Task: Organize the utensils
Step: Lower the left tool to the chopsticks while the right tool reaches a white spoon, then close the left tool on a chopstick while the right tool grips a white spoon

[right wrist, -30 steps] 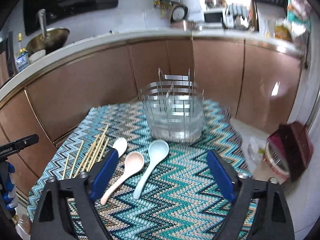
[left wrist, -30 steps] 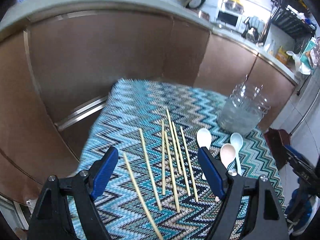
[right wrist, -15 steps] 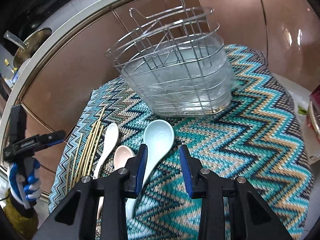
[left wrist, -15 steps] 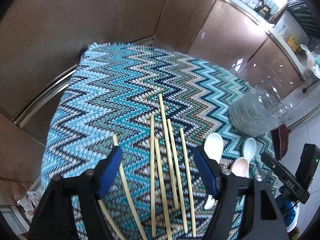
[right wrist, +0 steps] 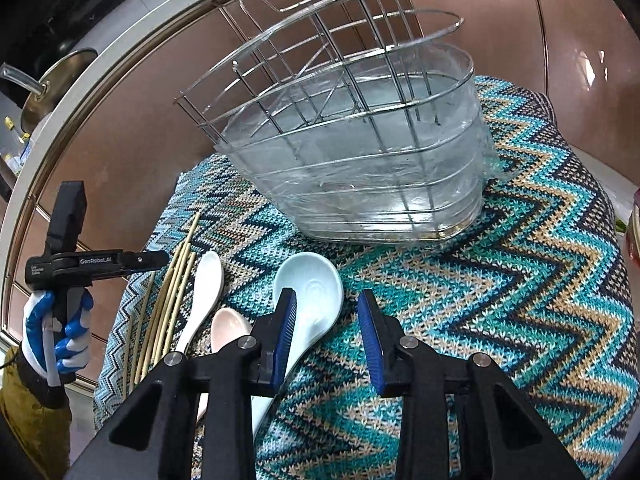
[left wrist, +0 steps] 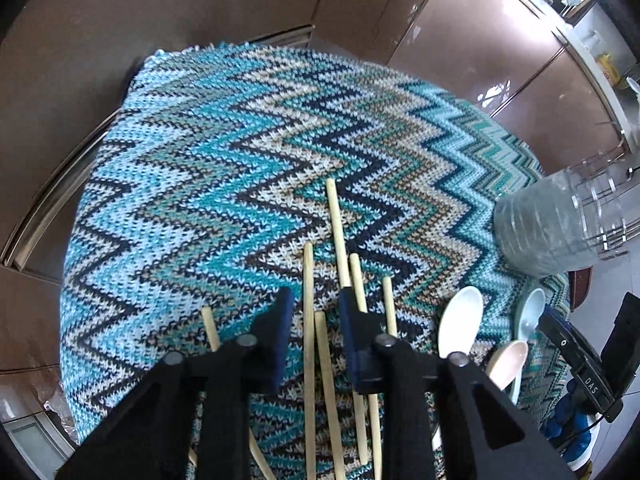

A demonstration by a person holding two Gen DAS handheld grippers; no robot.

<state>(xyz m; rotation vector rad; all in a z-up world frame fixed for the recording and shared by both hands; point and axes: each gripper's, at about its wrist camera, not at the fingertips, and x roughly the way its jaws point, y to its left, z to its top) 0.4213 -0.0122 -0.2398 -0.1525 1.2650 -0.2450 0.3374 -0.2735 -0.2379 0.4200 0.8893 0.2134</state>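
Observation:
Several wooden chopsticks lie side by side on the zigzag cloth. My left gripper is partly open low over them, with two chopsticks between its blue pads. Three ceramic spoons lie to the right: white, pink and light blue. My right gripper is partly open and empty, just right of the light blue spoon, whose bowl is under its left finger. The white spoon, the pink spoon and the chopsticks lie left of it. A wire utensil basket stands behind.
The cloth covers a small round table in front of brown cabinets. The basket also shows at the right edge in the left wrist view. The gloved hand holding the left gripper is at the left in the right wrist view.
Both grippers came down close to the table and narrowed. The left one closed in around chopsticks; the right one moved to the light blue spoon.

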